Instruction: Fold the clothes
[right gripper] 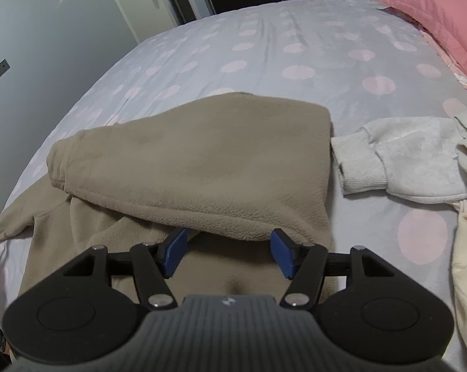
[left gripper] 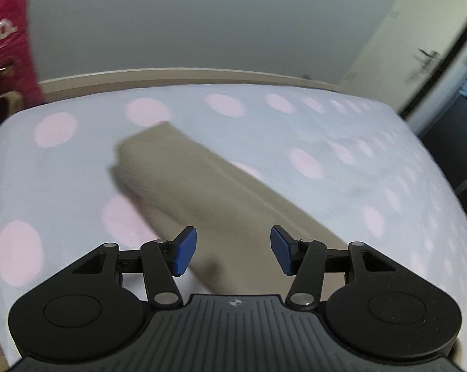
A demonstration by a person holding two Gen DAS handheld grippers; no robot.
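Here the beige fleece garment [right gripper: 202,155] lies part-folded on the spotted bed [right gripper: 295,46], one sleeve laid across its body, with both the left gripper [left gripper: 233,249] and the right gripper [right gripper: 225,252] released above it, fingers parted and grasping nothing. Risk, as I judge it: the loose fold may slide open or bunch if the next pinch takes only the top layer. The white garment [right gripper: 403,161] touching its edge could get dragged along.

A pale grey bedsheet with pink dots [right gripper: 295,46] covers the bed. A pink pillow [right gripper: 434,15] lies at its far right corner. A white door [right gripper: 134,0] stands beyond the bed.
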